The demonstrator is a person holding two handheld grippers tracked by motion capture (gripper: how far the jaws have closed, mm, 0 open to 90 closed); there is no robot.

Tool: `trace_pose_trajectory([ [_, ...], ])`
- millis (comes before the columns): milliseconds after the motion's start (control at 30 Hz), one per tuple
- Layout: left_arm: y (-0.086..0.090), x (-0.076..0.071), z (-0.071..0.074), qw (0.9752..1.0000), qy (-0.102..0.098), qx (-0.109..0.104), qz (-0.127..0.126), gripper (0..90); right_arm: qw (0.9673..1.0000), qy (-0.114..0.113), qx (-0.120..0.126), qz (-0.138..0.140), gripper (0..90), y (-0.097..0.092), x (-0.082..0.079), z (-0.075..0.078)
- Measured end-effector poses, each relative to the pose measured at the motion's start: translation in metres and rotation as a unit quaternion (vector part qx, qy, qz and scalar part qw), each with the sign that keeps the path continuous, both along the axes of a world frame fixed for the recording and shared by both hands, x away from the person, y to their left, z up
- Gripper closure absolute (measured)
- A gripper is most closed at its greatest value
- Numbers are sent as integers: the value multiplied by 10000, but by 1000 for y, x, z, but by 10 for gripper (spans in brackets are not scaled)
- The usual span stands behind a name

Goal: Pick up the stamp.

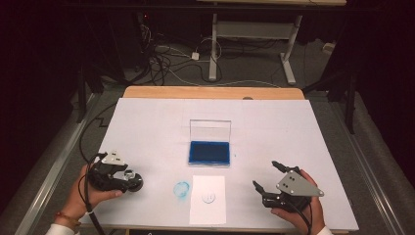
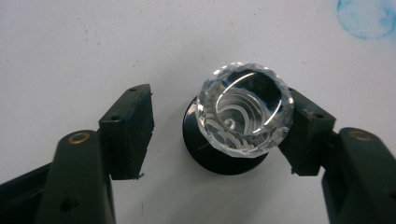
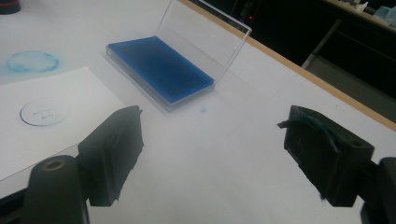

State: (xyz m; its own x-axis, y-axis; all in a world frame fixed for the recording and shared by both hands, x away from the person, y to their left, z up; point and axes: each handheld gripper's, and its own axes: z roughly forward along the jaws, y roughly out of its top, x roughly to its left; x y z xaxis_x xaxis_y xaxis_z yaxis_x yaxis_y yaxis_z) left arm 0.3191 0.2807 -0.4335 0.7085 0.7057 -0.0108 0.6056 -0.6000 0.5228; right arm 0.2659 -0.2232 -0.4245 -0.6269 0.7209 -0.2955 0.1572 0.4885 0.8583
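A stamp (image 1: pixel 133 180) with a faceted clear knob on a round black base stands on the white table near its front left. In the left gripper view the stamp (image 2: pixel 243 116) sits between the jaws of my left gripper (image 2: pixel 219 105): the right-hand jaw is against the knob, and the left-hand jaw stands a clear gap away. An open blue ink pad (image 1: pixel 209 152) with its clear lid (image 1: pixel 210 129) upright lies at mid-table. My right gripper (image 1: pixel 264 174) rests at the front right, open and empty, and it faces the ink pad (image 3: pixel 159 67).
A white paper sheet (image 1: pixel 208 208) lies at the front centre and bears a round blue print (image 1: pixel 208 197). A blue ring smudge (image 1: pixel 181 188) marks the table left of it. The table's wooden far edge (image 1: pixel 213 92) borders a dark floor with cables.
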Motion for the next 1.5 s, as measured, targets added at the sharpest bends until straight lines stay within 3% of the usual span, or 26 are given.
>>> trace_pose_trajectory([
  [367, -1, -2, 4, 9998, -33, -144, -120, 402, 10000, -7, -38, 11, 202, 1, -1, 0],
  [600, -2, -3, 5, 9997, -83, -181, -172, 527, 10000, -19, -65, 17, 209, 2, -1, 0],
  [900, -6, -5, 3, 9996, -103, -31, -278, 541, 10000, 4, -88, 2, 222, 2, -1, -1],
  [1267, -8, -6, 3, 9996, -198, -23, -177, 544, 10000, 29, -83, 11, 225, 2, -1, -1],
  [1500, -6, -9, 5, 9987, -509, -5, 90, 544, 10000, 20, -73, -1, 223, 1, 0, -1],
])
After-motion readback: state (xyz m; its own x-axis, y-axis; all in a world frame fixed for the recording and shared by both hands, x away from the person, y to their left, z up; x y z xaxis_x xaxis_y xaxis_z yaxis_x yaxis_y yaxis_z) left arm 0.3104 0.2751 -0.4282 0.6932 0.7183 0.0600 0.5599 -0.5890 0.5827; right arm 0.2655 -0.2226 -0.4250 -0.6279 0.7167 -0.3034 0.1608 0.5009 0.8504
